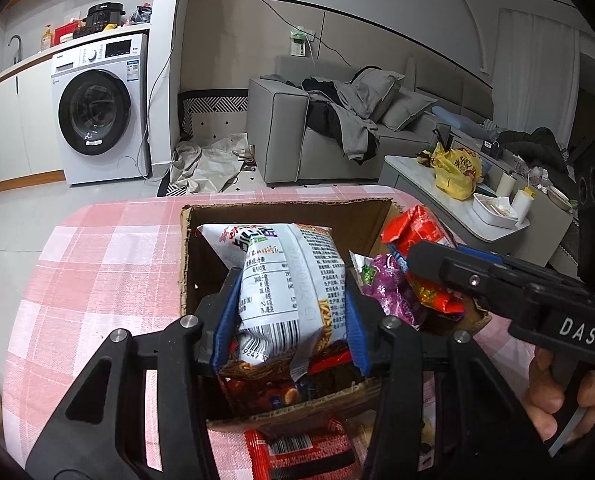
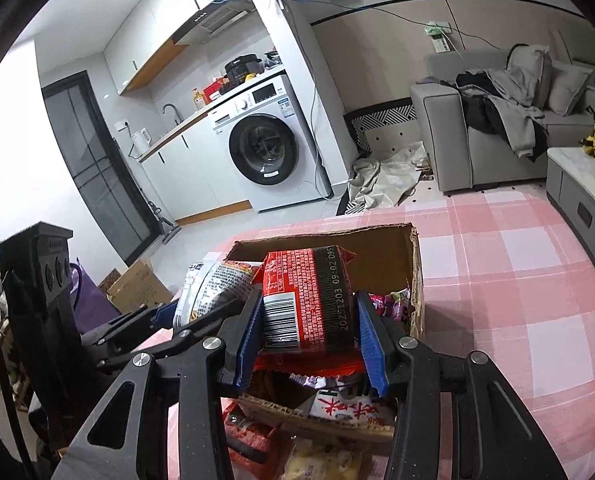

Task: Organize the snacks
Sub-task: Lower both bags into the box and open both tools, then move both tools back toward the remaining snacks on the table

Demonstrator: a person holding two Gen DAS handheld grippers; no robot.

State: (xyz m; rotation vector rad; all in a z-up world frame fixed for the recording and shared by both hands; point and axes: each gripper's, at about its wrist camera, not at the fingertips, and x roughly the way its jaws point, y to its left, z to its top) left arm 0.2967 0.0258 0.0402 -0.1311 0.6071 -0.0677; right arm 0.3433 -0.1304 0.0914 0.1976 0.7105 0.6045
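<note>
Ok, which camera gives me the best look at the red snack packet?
The right wrist view: the red snack packet sits centred in the right gripper, barcode and date print legible, above the cardboard box. The left wrist view shows it only partly, behind the right gripper's finger.

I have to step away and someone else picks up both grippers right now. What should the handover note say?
Left gripper: shut on the white snack packet, held over the cardboard box.
Right gripper: shut on the red snack packet, also over the box.
Box stands on the pink checked tablecloth; purple packets and others already lie inside.
Left to do: lower and release both packets into the box, then collect the loose packets lying on the cloth at the near side.
</note>
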